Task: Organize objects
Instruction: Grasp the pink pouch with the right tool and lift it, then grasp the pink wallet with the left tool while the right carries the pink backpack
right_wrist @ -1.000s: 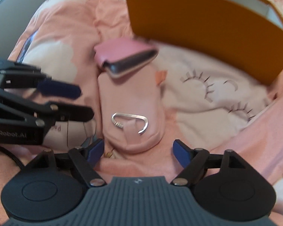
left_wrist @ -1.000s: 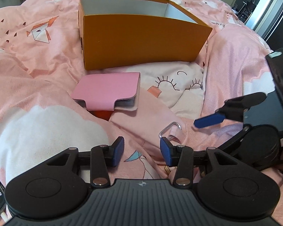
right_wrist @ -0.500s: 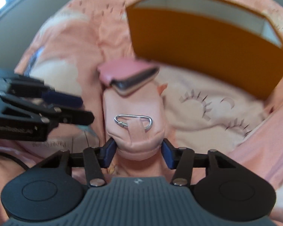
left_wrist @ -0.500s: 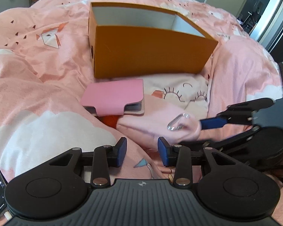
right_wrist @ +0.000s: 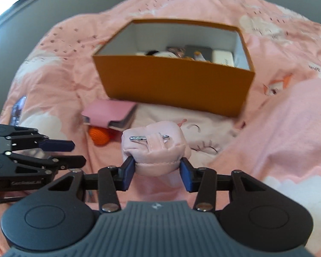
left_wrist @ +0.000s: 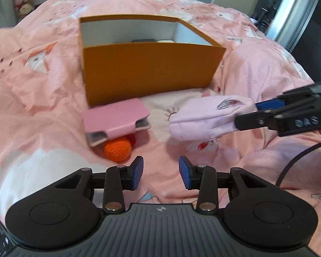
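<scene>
Left view: left gripper [left_wrist: 160, 172] fingers apart, nothing held. Pink pouch [left_wrist: 205, 118] lifted above bed [left_wrist: 32, 107], near orange box [left_wrist: 147, 70].
Right view: right gripper [right_wrist: 158, 172] fingers closing, pouch squeezed between them.

Case [left_wrist: 115, 121] lies before box [left_wrist: 147, 70], atop ball [left_wrist: 117, 148].

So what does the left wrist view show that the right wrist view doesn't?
Left wrist only: the pouch seen side-on, clear of the bedding, plus a doorway at top right. Right wrist only: items lying inside the box, a window at top left, and the right gripper with its jaws closing, pads pressed on the pouch. Both: box, pouch with its metal clip, pink case, orange ball, and the left gripper, holding nothing.
</scene>
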Demonstrator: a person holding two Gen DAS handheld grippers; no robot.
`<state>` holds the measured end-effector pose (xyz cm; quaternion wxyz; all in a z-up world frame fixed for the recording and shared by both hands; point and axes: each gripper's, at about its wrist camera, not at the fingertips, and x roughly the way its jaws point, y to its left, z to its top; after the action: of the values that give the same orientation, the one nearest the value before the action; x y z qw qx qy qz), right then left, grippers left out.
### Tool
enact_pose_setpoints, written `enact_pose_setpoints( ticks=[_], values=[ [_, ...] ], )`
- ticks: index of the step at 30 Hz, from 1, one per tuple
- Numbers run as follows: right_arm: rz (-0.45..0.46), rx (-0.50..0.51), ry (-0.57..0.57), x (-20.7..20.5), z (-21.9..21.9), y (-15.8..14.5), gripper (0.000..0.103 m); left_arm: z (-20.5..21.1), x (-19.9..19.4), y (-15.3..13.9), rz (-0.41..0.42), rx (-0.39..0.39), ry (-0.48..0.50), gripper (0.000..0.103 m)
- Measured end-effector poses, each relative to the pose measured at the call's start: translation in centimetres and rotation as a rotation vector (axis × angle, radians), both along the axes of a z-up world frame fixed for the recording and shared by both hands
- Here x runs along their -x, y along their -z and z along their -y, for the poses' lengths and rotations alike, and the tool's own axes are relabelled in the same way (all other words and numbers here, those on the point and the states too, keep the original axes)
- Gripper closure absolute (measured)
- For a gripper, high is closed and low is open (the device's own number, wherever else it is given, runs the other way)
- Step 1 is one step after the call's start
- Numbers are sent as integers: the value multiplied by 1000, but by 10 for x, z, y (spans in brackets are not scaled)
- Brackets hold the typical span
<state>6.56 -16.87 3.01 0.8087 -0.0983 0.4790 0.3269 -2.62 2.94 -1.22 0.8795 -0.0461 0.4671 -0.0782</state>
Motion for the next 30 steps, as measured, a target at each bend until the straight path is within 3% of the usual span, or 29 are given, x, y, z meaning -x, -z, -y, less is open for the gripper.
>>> enact_pose_setpoints(
  ticks=[5,13,18,21,24,30],
  values=[
    [-45,2,32,-23,-13,15,54,13,-12,0,32,-54,72,58],
    [121,-145,61,-44,-35,20,51,0,-30,8,44,-119,-5,57],
    [107,-222,109,-65,-43,31,37,-5,-40,18,20,-221,-13,57],
    [103,-254,125,-70,-42,32,34,-4,-44,24,9,-259,6,57],
    [116,-279,143,-69,-32,29,29,3,-47,31,7,-331,58,57],
    [67,-254,150,-66,-13,39,33,28,-52,47,29,-528,182,56]
  ],
)
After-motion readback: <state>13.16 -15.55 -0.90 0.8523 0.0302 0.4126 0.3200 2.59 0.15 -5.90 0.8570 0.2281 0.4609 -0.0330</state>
